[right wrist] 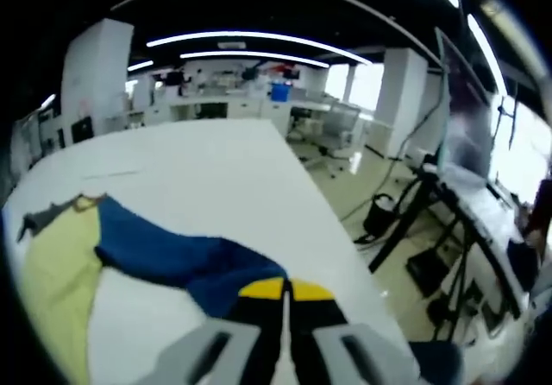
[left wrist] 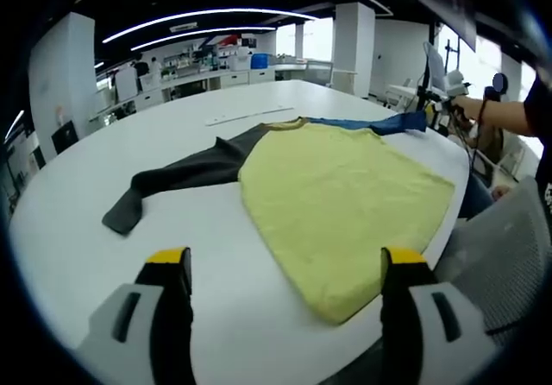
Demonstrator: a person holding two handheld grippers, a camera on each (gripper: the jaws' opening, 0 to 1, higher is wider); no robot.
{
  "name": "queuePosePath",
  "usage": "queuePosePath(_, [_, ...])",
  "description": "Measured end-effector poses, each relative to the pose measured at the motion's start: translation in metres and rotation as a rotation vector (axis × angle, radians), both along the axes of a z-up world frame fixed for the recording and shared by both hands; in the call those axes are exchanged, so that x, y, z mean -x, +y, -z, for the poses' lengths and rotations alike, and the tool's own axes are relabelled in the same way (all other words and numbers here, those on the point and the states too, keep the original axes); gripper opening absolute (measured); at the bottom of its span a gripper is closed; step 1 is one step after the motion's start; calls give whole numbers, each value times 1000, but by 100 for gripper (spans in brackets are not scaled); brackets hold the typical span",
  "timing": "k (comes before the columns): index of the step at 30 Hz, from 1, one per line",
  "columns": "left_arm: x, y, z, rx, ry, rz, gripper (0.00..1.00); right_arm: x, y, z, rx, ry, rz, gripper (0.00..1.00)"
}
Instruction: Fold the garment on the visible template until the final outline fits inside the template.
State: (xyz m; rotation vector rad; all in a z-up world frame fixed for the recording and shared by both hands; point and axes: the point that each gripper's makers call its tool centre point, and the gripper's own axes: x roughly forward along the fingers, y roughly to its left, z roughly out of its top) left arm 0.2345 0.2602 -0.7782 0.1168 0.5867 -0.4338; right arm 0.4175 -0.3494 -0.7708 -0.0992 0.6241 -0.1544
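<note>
In the left gripper view, the left gripper [left wrist: 286, 273] is seen at 6 o'clock with its yellow-tipped jaws spread wide and nothing held between them. Just beyond the jaws, the garment [left wrist: 341, 199] is spread flat on the white table [left wrist: 78, 221]; its yellow body lies toward 5 o'clock, the dark grey sleeve [left wrist: 177, 182] extends toward 9 o'clock, and the blue sleeve [left wrist: 379, 125] runs toward 1 o'clock. At the far end of that sleeve, a person's hand [left wrist: 466, 109] is seen holding the other gripper.

In the right gripper view, the right gripper [right wrist: 285, 288] is closed at 6 o'clock, with the cuff of the blue sleeve [right wrist: 177, 255] pinched between its jaws. Farther back, a counter [right wrist: 224, 104] is visible.
</note>
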Motion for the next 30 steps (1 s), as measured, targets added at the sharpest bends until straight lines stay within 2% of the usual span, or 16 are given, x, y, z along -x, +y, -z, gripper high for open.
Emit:
queuePosePath(5, [-1, 0, 2, -1, 1, 4, 89, -2, -11, 5, 20, 29, -8, 0])
queuePosePath(9, [-3, -4, -1, -12, -1, 14, 89, -7, -19, 11, 20, 37, 18, 0])
queuePosePath(12, [-3, -3, -1, -17, -3, 16, 89, -8, -19, 13, -32, 30, 54, 1])
queuePosePath(15, [-3, 0, 0, -18, -3, 14, 89, -8, -15, 18, -49, 32, 52, 15])
queuePosePath(20, [-2, -1, 2, -16, 1, 18, 89, -1, 0, 33, -120, 60, 64, 26])
queuePosePath(25, [-1, 1, 3, -16, 1, 21, 89, 6, 13, 57, -153, 98, 79, 27])
queuePosePath(30, [0, 5, 3, -18, -2, 11, 89, 11, 24, 64, -168, 110, 109, 27])
